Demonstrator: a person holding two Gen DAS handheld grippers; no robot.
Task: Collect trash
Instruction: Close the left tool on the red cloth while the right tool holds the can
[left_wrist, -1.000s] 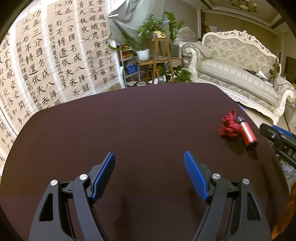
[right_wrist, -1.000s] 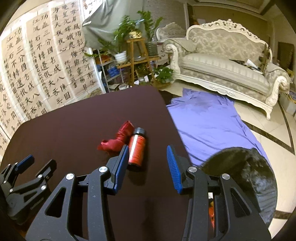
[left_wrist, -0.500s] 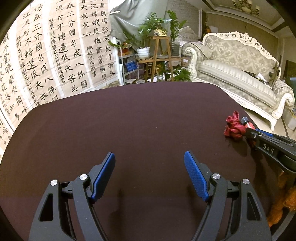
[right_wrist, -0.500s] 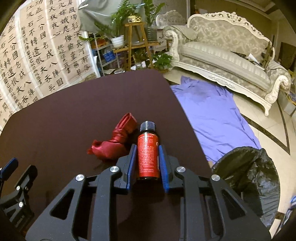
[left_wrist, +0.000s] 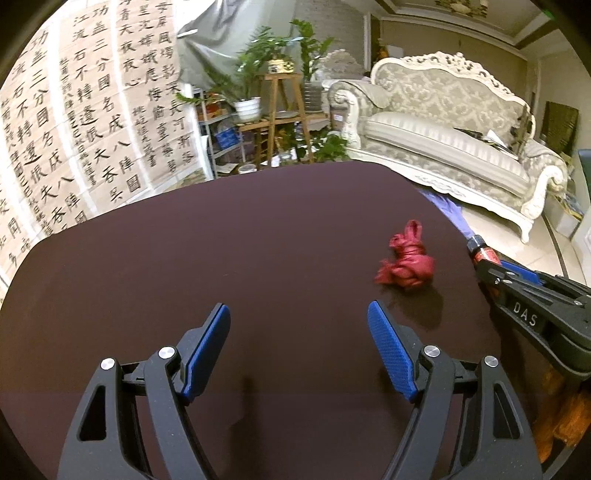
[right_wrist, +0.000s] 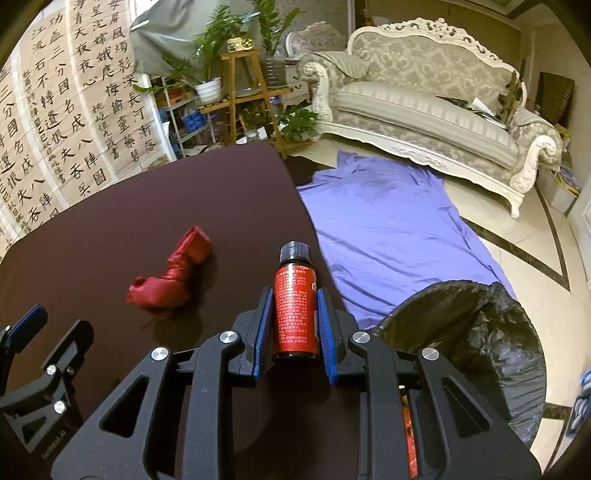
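Beyond the counter's far edge stand calligraphy sheets (left_wrist: 92, 122), potted plants (left_wrist: 255, 92), an ornate sofa (right_wrist: 436, 110) and what looks like a purple cloth (right_wrist: 388, 229) on the floor.

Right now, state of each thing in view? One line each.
right hand-held gripper: shut on the red bottle
red bottle: capped, clamped between the pads, pointing away over the table edge
left hand-held gripper: open, nothing between the pads
red wrapper: crumpled, lying loose on the table
bin bag: mouth open, on the floor beside the table
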